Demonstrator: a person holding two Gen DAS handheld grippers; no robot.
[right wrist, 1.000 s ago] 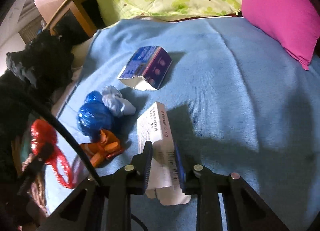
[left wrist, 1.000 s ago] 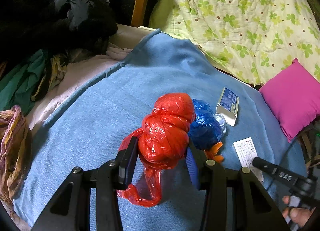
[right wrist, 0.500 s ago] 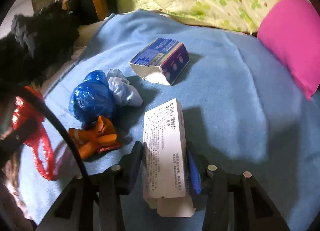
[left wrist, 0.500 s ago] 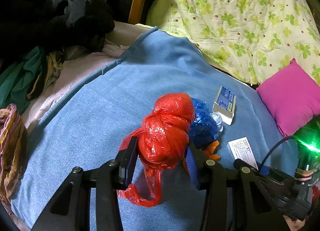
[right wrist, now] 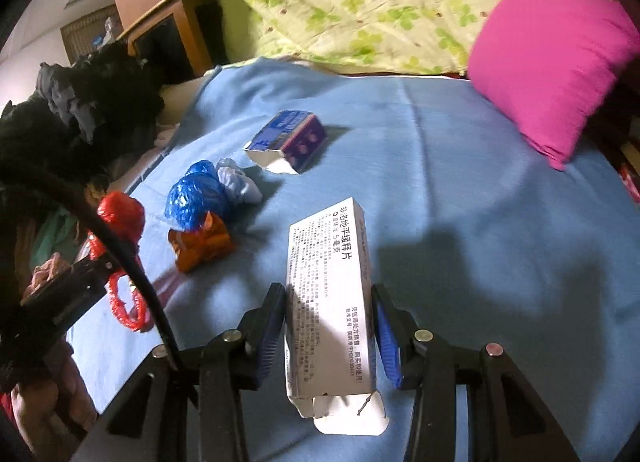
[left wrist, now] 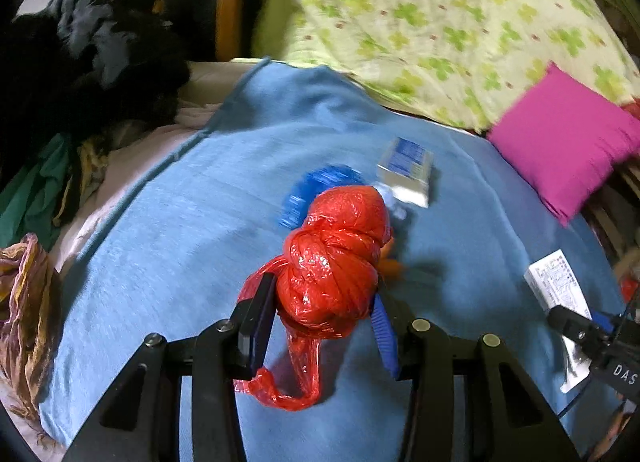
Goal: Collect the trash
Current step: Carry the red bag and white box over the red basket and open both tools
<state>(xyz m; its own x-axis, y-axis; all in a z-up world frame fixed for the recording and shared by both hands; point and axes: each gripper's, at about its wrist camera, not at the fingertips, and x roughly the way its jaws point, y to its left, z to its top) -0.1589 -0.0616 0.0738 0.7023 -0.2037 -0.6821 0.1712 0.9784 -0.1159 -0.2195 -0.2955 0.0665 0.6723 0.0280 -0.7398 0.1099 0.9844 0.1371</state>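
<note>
Left gripper (left wrist: 320, 322), lower centre of frame, is clamped on the knotted red bag (left wrist: 336, 262), held above the blue blanket (left wrist: 180, 221). Right gripper (right wrist: 330, 326) grips the white medicine box (right wrist: 328, 286) at lower centre; its end flaps hang open, contents not visible. Purple carton (right wrist: 286, 139), open-ended, lies mid-frame.

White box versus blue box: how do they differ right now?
The white box is held between the right gripper's fingers, while the blue box lies free on the blanket. The white box carries black print; the blue box is blue and purple. Both have an open, torn end.

Dim, motion-blurred, dark fisheye corners
</note>
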